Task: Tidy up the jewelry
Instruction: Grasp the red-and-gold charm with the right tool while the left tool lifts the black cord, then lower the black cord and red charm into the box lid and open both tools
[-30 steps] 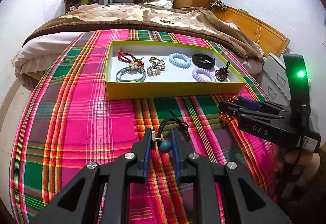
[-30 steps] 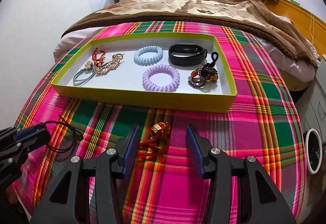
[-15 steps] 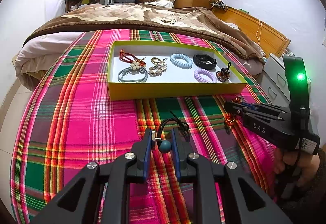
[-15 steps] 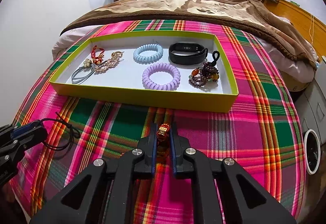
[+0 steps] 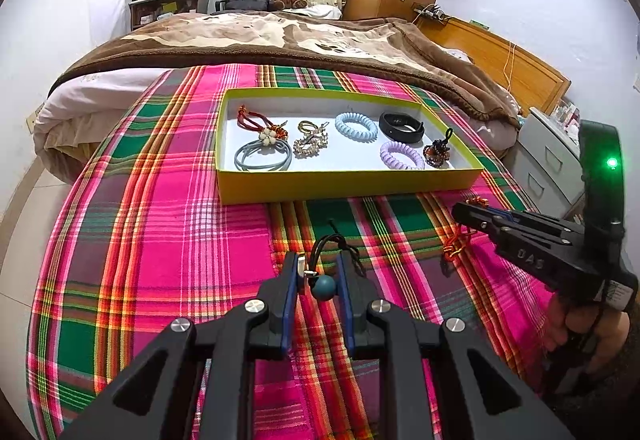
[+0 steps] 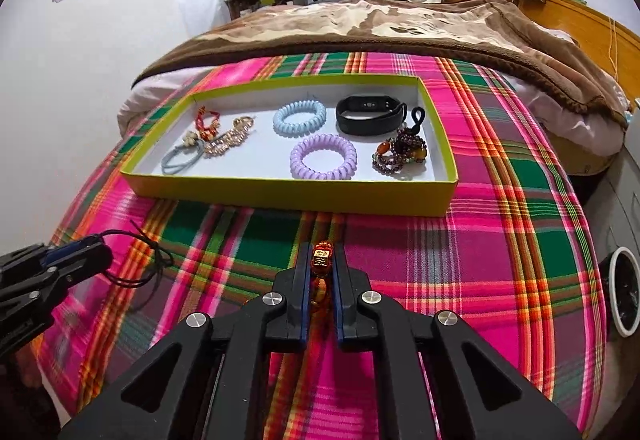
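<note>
Right gripper (image 6: 321, 266) clenched on knotted red-orange cord charm (image 6: 320, 260), tail hidden lower centre, left gripper (image 5: 318, 282) grasping black cord necklace with teal bead (image 5: 323, 286), glossy yellow-green cardboard tray (image 5: 344, 181) upper centre.

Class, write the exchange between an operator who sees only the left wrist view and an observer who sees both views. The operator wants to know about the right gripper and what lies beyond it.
Operator: I only see the right gripper side-on. Is it gripping anything?
Observer: Yes. Head-on, the right gripper has just been closing its jaws, and the pads now press on the red charm.
Operator: Does the charm have any marking?
Observer: A small gold plate on its top bead faces the right wrist camera.
Operator: Is there anything on the floor to the right of the bed?
Observer: A white-rimmed round container stands there. I cannot tell what it holds.
</note>
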`<state>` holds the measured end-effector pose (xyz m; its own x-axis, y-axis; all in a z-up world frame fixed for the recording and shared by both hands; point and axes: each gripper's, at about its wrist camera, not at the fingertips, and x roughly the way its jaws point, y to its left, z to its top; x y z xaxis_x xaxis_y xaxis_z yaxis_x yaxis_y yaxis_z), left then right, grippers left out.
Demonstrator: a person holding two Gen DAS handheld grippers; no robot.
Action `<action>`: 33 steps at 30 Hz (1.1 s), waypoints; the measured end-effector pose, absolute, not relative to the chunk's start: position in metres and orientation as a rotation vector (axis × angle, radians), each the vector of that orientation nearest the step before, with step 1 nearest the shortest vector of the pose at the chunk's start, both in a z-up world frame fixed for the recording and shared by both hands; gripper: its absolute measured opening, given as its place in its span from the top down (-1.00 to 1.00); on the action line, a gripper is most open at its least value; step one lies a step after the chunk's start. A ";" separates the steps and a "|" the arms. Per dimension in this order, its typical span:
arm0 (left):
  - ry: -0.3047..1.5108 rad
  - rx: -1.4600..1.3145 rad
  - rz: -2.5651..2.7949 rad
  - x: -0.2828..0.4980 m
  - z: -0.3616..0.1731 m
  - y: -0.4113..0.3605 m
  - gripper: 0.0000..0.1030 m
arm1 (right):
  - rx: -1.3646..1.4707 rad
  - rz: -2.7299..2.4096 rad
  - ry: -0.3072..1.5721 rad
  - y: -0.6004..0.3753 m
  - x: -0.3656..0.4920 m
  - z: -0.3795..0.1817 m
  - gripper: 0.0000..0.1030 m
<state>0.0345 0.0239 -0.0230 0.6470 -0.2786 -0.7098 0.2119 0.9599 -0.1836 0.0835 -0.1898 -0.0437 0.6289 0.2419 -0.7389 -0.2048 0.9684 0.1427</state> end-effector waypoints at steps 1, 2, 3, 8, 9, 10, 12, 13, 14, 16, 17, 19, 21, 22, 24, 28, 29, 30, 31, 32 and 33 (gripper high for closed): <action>0.819 -0.086 -0.279 0.035 -0.022 0.024 0.62 | 0.059 0.264 0.847 -0.191 0.082 -0.042 0.83; 0.817 -0.086 -0.280 0.035 -0.020 0.024 0.62 | 0.073 0.273 0.834 -0.193 0.079 -0.038 0.83; 0.815 -0.086 -0.281 0.035 -0.019 0.024 0.62 | 0.075 0.277 0.822 -0.194 0.077 -0.035 0.83; 0.792 -0.090 -0.283 0.039 -0.008 0.025 0.62 | 0.112 0.309 0.788 -0.199 0.071 -0.022 0.83; 0.789 -0.090 -0.284 0.040 -0.005 0.025 0.62 | 0.109 0.307 0.780 -0.199 0.071 -0.019 0.83; 0.783 -0.089 -0.285 0.042 -0.002 0.025 0.62 | 0.107 0.309 0.776 -0.199 0.071 -0.017 0.83; 0.774 -0.087 -0.285 0.045 0.002 0.025 0.62 | 0.110 0.317 0.771 -0.198 0.071 -0.014 0.83; 0.771 -0.087 -0.285 0.047 0.004 0.025 0.62 | 0.113 0.319 0.767 -0.198 0.071 -0.012 0.83; 0.767 -0.087 -0.290 0.049 0.006 0.025 0.62 | 0.111 0.320 0.762 -0.198 0.071 -0.010 0.83; 0.764 -0.089 -0.296 0.054 0.010 0.026 0.62 | 0.108 0.321 0.753 -0.197 0.073 -0.006 0.83; 0.758 -0.083 -0.297 0.057 0.012 0.026 0.62 | 0.109 0.323 0.749 -0.197 0.074 -0.004 0.83; 0.754 -0.092 -0.303 0.063 0.016 0.027 0.62 | 0.107 0.323 0.737 -0.197 0.077 -0.001 0.83; 0.754 -0.115 -0.320 0.072 0.019 0.029 0.62 | 0.104 0.331 0.733 -0.195 0.080 0.002 0.83; 0.757 -0.122 -0.322 0.078 0.020 0.029 0.62 | 0.099 0.335 0.733 -0.194 0.083 0.002 0.83; 0.748 -0.111 -0.321 0.087 0.023 0.029 0.62 | 0.087 0.337 0.735 -0.190 0.088 0.003 0.83; 0.761 -0.132 -0.339 0.112 0.026 0.030 0.62 | 0.075 0.339 0.732 -0.182 0.103 0.002 0.83; 0.759 -0.122 -0.336 0.117 0.027 0.028 0.62 | 0.078 0.341 0.737 -0.181 0.107 0.001 0.83; 0.754 -0.109 -0.338 0.122 0.028 0.026 0.62 | 0.079 0.347 0.741 -0.180 0.111 0.001 0.83; 0.756 -0.109 -0.345 0.128 0.028 0.025 0.62 | 0.075 0.350 0.746 -0.178 0.116 0.000 0.83; 0.761 -0.115 -0.355 0.133 0.027 0.025 0.62 | 0.066 0.347 0.749 -0.174 0.120 -0.001 0.83; 0.766 -0.125 -0.364 0.139 0.026 0.025 0.62 | 0.060 0.347 0.755 -0.172 0.125 -0.003 0.83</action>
<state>0.1389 0.0247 0.0258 0.6620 -0.3662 -0.6539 0.2759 0.9303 -0.2417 0.1247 -0.1717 -0.0026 0.6740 0.3294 -0.6612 -0.2870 0.9415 0.1765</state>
